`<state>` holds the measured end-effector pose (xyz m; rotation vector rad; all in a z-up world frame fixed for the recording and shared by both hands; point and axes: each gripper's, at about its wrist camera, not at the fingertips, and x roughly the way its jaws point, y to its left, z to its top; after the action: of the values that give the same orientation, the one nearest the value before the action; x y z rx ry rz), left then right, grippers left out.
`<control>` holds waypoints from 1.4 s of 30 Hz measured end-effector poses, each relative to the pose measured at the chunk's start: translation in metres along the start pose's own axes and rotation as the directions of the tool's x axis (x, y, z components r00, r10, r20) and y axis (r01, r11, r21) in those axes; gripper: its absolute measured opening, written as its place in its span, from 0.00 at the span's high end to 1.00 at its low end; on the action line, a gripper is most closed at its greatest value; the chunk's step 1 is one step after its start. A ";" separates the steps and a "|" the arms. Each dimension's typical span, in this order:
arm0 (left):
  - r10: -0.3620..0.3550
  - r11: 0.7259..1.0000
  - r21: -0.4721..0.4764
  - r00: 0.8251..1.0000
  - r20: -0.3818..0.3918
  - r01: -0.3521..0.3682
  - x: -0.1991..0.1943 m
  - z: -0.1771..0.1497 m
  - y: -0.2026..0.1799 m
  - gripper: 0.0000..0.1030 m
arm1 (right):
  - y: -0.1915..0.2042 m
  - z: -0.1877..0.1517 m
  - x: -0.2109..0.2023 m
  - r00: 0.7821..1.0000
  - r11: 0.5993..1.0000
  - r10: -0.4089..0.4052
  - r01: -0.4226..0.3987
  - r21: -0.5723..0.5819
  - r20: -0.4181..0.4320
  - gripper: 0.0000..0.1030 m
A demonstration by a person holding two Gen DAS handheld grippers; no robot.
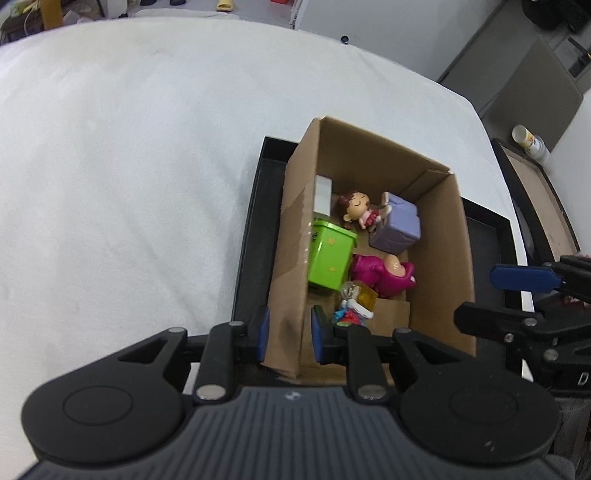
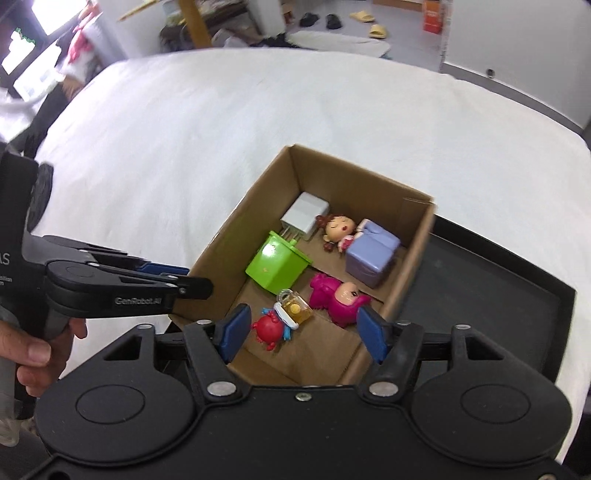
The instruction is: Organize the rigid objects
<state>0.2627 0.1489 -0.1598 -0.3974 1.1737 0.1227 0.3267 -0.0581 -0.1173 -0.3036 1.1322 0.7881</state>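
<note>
A cardboard box [image 1: 439,236] [image 2: 391,199] stands on a black tray [image 1: 255,221] [image 2: 480,280]. Inside lie a green bin [image 1: 328,256] [image 2: 275,264], a white charger [image 2: 304,214], a doll with a purple block [image 1: 395,225] [image 2: 371,253], a magenta figure [image 1: 380,273] [image 2: 338,295], a brass padlock [image 2: 295,304] and a red toy [image 2: 269,328]. My left gripper [image 1: 288,336] is shut on the box's near left wall; it also shows in the right wrist view [image 2: 184,278]. My right gripper [image 2: 303,334] is open and empty above the box's near end.
The tray and box sit on a white cloth-covered table [image 1: 129,147] [image 2: 221,122]. A wooden board [image 1: 539,206] and a can [image 1: 530,142] lie beyond the table's right edge. Slippers [image 2: 378,31] and clutter lie on the far floor.
</note>
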 end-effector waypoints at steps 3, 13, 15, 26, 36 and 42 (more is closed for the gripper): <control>0.009 1.000 0.018 1.000 0.007 -0.009 -0.017 0.001 -0.005 0.74 | -0.009 -0.006 -0.010 1.000 0.998 -0.002 0.001 0.061 0.025 0.35; 0.038 0.995 0.093 0.998 0.058 -0.043 -0.089 0.002 -0.023 0.38 | -0.024 -0.030 -0.061 0.990 0.981 -0.014 -0.013 0.195 0.138 0.17; 0.045 0.994 0.100 0.996 0.076 -0.053 -0.103 0.001 -0.027 0.33 | -0.025 -0.034 -0.073 0.985 0.976 -0.031 -0.007 0.219 0.169 0.09; 0.017 0.989 0.141 0.989 0.148 -0.039 -0.164 -0.017 -0.051 0.17 | -0.029 -0.056 -0.124 0.959 0.958 -0.096 0.016 0.286 0.266 0.00; -0.022 0.987 0.158 0.974 0.226 -0.014 -0.211 -0.039 -0.071 0.07 | -0.028 -0.082 -0.160 0.932 0.937 -0.152 0.031 0.347 0.329 0.00; -0.042 0.985 0.172 0.962 0.269 -0.005 -0.231 -0.054 -0.077 0.04 | -0.021 -0.094 -0.179 0.920 0.939 -0.164 0.036 0.342 0.355 0.00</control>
<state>0.1485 0.0839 0.0525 -0.2307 0.9006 0.0571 0.2407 -0.2006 -0.0007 0.0735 0.8525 0.5223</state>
